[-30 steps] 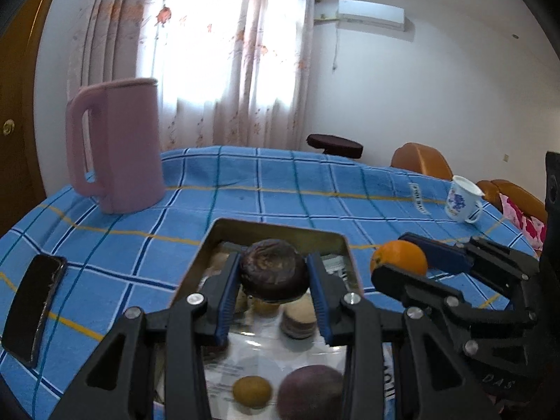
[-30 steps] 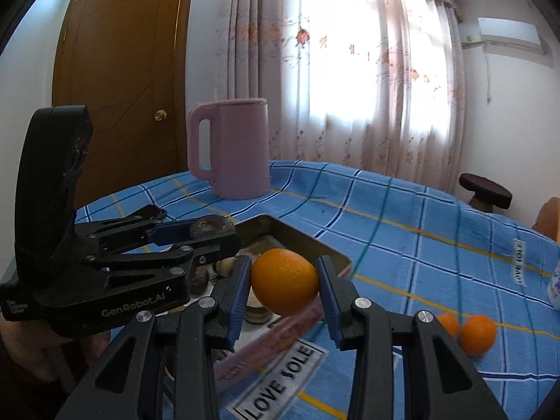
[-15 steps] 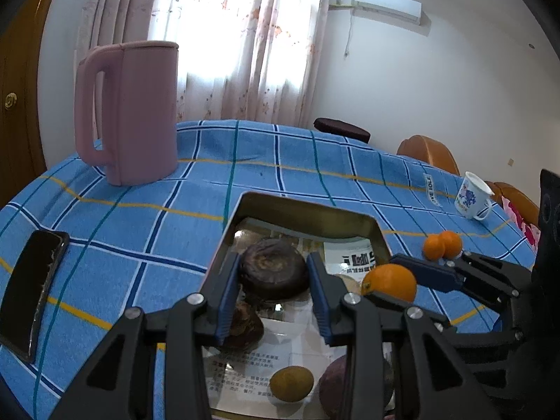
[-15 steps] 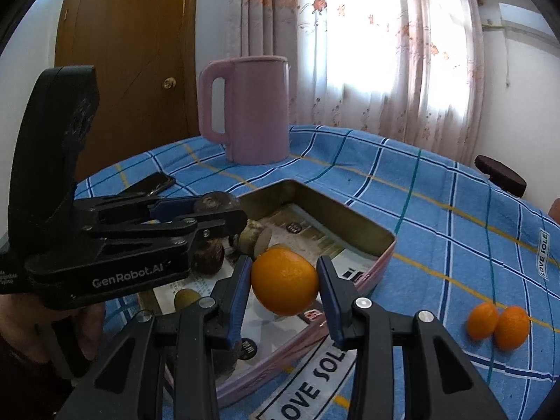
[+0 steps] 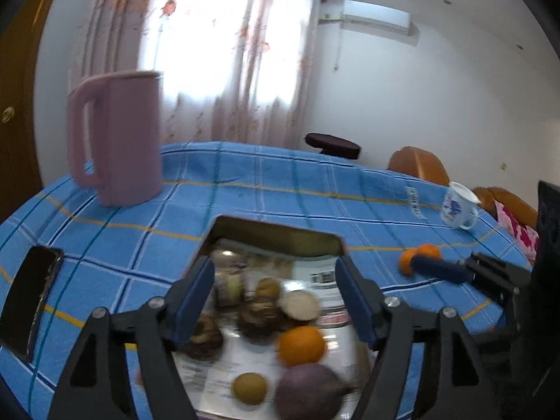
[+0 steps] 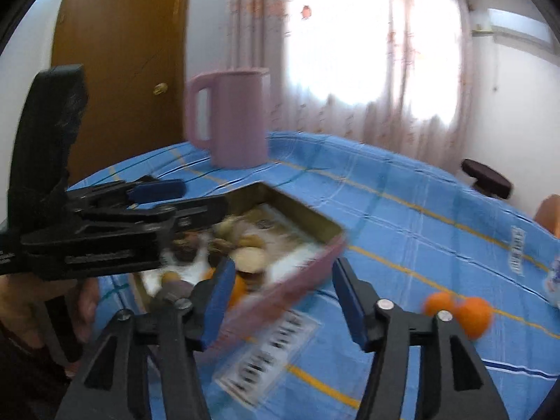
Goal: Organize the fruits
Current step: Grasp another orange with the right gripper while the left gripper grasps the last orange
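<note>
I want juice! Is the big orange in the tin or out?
In. The orange lies inside the tin among the other fruit.

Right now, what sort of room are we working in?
Most likely a lived-in room of a home: a table under a blue checked cloth, curtains over a bright window, a wall air conditioner, and a wooden door.

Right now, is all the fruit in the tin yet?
Not quite. The tin already holds an orange, a purple fruit and several brown ones. Both the left gripper and the right gripper are opening, with nothing between their jaws. Two small oranges are left on the tablecloth.
</note>
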The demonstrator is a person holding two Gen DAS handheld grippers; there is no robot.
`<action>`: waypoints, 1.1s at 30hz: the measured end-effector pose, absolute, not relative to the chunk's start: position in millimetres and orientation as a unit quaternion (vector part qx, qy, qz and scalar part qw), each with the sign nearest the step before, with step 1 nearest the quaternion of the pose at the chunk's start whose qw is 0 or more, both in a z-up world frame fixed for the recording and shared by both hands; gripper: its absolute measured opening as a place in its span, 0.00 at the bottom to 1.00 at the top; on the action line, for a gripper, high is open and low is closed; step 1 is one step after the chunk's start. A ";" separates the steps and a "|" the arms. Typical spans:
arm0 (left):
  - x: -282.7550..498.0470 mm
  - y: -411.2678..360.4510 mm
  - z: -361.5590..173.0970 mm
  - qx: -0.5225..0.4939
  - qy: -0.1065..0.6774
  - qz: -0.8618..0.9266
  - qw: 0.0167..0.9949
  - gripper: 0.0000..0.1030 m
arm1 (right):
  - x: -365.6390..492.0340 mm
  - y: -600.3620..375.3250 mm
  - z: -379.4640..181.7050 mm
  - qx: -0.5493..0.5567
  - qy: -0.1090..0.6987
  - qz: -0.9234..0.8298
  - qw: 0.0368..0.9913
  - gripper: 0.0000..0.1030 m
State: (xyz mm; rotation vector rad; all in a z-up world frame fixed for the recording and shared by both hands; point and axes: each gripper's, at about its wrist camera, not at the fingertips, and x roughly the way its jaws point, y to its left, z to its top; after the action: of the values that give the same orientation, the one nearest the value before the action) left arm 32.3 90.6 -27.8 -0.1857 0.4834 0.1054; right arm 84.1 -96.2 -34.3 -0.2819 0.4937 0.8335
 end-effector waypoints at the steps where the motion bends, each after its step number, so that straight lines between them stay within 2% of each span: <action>1: 33.5 84.7 -25.7 -0.088 0.238 0.047 0.966 0.77 | 91.7 -108.1 -31.7 -0.132 0.237 0.381 0.884 0.60; 9: 59.5 24.5 -10.9 -0.046 0.237 -0.007 0.970 0.87 | 162.8 -177.3 -38.7 -0.108 0.288 0.220 0.926 0.61; 22: 93.0 -10.9 -23.8 -0.016 0.264 -0.014 0.964 0.88 | 212.8 -176.0 -75.1 -0.076 0.385 0.216 0.894 0.61; 23: 95.3 -11.5 -25.0 -0.015 0.267 -0.015 0.964 0.88 | 214.4 -177.9 -75.4 -0.071 0.388 0.220 0.892 0.59; 24: 96.8 -12.8 -25.6 -0.014 0.269 -0.015 0.963 0.89 | 214.4 -178.3 -76.1 -0.065 0.392 0.233 0.888 0.49; 25: 99.0 -14.4 -26.5 -0.013 0.271 -0.015 0.962 0.89 | 215.4 -177.1 -77.2 -0.066 0.392 0.233 0.888 0.47; 33: 122.3 -35.0 -32.9 -0.012 0.299 -0.027 0.954 0.89 | 189.3 -204.3 -64.5 -0.065 0.347 0.207 0.912 0.46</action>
State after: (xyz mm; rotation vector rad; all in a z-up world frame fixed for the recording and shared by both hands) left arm 122.3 -35.0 -32.9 -0.0239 0.6077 -0.0547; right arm 189.3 -204.3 -64.5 -0.1339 0.7158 0.4270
